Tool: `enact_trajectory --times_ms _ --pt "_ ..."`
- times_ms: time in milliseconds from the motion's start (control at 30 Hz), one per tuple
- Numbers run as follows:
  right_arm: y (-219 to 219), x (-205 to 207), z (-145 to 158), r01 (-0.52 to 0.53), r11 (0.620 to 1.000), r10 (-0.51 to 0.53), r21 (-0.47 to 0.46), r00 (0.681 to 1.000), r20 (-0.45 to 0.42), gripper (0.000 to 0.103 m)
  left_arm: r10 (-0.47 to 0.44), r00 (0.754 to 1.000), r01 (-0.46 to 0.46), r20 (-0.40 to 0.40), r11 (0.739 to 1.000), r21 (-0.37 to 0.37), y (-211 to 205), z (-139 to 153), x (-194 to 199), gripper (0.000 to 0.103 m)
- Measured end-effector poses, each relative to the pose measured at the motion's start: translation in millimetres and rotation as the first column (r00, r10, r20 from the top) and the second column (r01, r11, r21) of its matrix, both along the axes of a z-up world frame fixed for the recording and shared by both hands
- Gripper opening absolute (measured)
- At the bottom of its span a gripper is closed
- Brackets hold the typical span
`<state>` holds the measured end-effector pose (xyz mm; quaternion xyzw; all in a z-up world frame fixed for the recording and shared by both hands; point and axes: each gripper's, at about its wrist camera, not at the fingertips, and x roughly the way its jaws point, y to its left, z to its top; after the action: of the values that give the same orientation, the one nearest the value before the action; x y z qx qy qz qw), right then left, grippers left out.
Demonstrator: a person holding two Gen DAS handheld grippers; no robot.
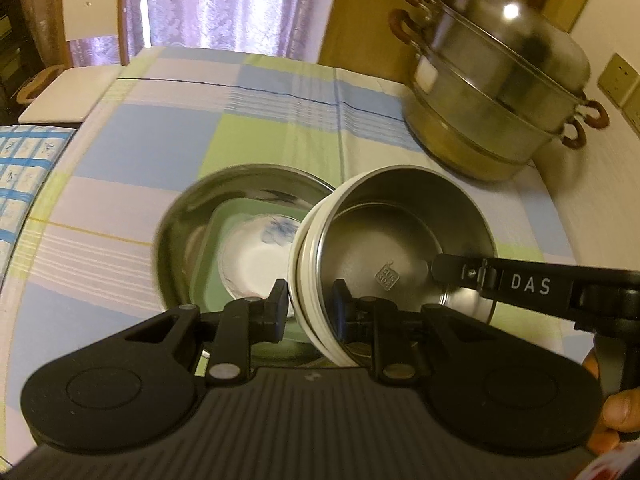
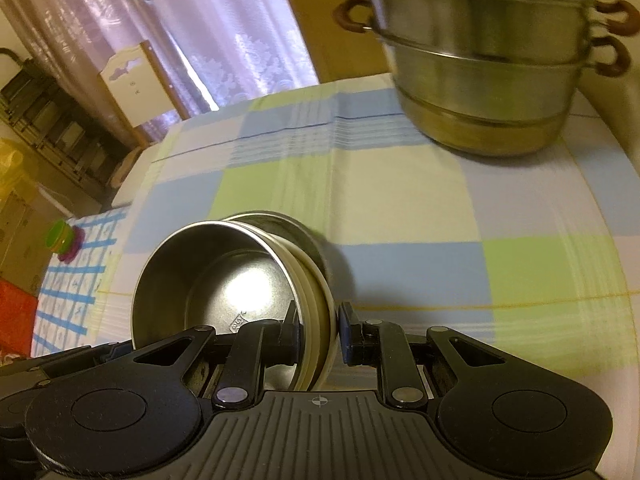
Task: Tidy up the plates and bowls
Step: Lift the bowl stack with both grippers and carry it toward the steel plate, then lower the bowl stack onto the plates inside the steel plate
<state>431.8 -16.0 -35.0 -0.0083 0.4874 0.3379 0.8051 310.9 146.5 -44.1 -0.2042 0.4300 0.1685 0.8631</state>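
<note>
A steel bowl (image 1: 392, 248) with a white ribbed outer wall hangs tilted above the table, held by both grippers. My left gripper (image 1: 311, 304) is shut on its near left rim. The right gripper's finger (image 1: 460, 270) reaches into the bowl from the right. In the right wrist view, my right gripper (image 2: 318, 330) is shut on the bowl (image 2: 224, 280) at its right rim. Just behind and below the bowl sits a wide steel basin (image 1: 188, 208). It holds a green square plate (image 1: 212, 264) and a white dish with a blue pattern (image 1: 256, 260).
A tall stacked steel steamer pot (image 1: 500, 80) with brown handles stands at the back right of the checked tablecloth (image 1: 160, 128). A white board (image 1: 68, 96) and a blue-checked cloth (image 1: 24, 180) lie off the left edge. A person's hand (image 1: 616, 404) grips the right tool.
</note>
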Motion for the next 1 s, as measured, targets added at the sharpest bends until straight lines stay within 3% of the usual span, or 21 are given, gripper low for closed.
enact_trajectory --times_ms 467,1000 --pt "63 14 -9 -0.05 0.999 0.049 -0.017 0.998 -0.044 0.019 0.064 0.998 -0.065 -0.011 0.997 -0.033 59 -5 4 0.02" --pt "89 35 -34 -0.069 0.993 0.055 -0.1 0.99 -0.13 0.019 0.079 0.993 -0.088 -0.085 0.991 -0.102 82 -33 20 0.02"
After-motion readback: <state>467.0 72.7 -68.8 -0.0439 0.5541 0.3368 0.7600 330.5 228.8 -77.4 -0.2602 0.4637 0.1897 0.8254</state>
